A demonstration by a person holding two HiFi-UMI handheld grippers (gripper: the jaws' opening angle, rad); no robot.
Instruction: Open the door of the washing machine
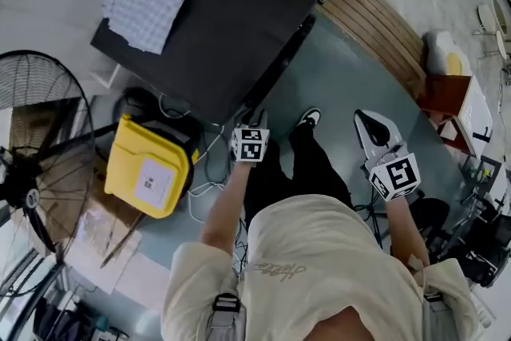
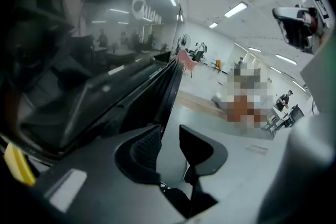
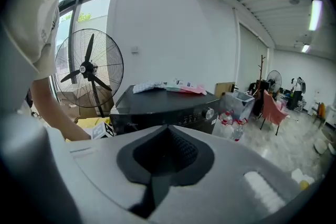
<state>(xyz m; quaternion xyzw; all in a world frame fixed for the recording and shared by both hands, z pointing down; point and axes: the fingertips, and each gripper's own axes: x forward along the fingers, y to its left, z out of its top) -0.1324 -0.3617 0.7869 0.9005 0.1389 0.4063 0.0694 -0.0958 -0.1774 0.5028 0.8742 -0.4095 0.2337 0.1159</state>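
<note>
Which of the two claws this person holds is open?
The left gripper, close to the washing machine: its jaws stand apart, with floor showing between them. The right gripper's jaws are closed together.

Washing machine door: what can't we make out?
- Handle of the door: left gripper view too close, only dark glass and rim.
- Front of the washing machine: head view shows only its top.
- Is the left gripper touching the door? Jaws apart beside rim, contact unclear.
- Right gripper view: the right gripper itself covers the door.
</note>
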